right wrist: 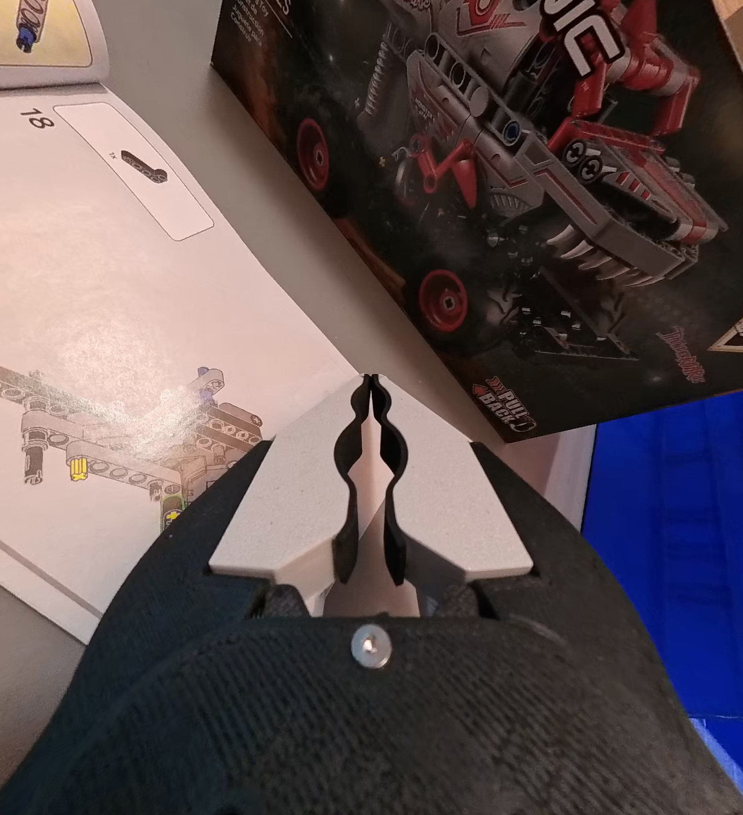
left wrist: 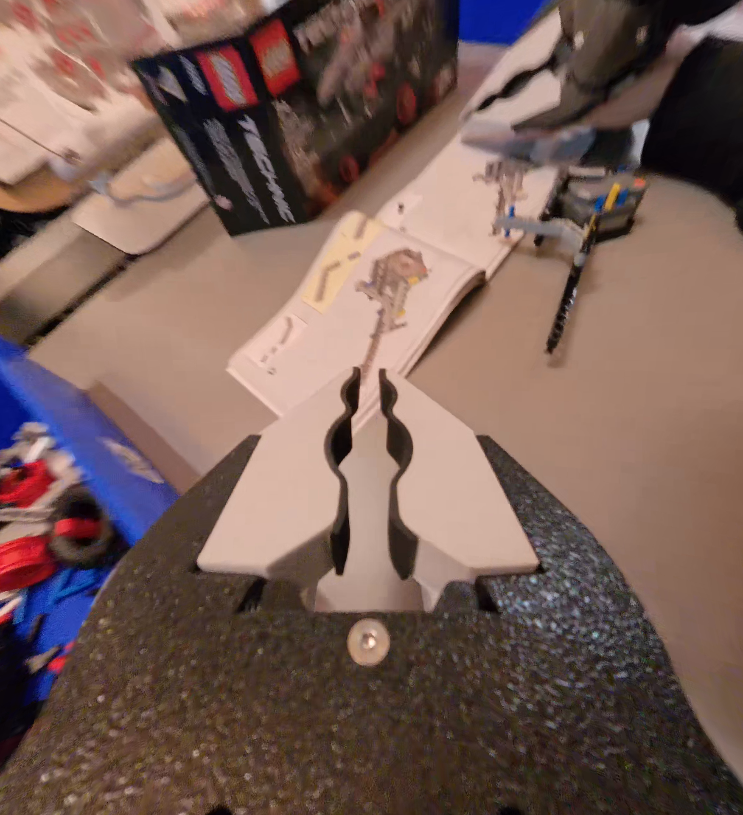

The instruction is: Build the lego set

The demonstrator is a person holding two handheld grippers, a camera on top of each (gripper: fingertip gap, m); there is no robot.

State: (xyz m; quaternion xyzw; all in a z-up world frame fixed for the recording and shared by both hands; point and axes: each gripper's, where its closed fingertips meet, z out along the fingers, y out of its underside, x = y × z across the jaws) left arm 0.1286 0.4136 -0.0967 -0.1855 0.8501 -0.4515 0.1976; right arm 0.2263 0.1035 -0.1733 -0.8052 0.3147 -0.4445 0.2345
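Observation:
The partly built model (left wrist: pixel 590 207), grey and black with blue and yellow pins, stands on the table at the far right, with a long black beam (left wrist: pixel 567 300) reaching toward me. An open instruction booklet (left wrist: pixel 409 286) lies just beyond my left gripper (left wrist: pixel 368 375), whose jaws stand a narrow gap apart with nothing between them. My right gripper (right wrist: pixel 370 379) is shut tip to tip with nothing seen in it, hovering over the booklet's edge (right wrist: pixel 96 286) beside the set's box (right wrist: pixel 515 198). The right gripper also shows in the left wrist view (left wrist: pixel 506 88), above the booklet.
The black set box (left wrist: pixel 308 114) stands at the back of the grey table (left wrist: pixel 162 330). A blue bin (left wrist: pixel 52 419) with several loose red, black and grey parts sits at the left. A blue bin wall (right wrist: pixel 678 573) is at the right. The left wrist view is motion-blurred. Some 35 centimeters of space lies between my two pairs of fingers. The partly built model (left wrist: pixel 590 207) lies around 20 centimeters away from my right fingertips.

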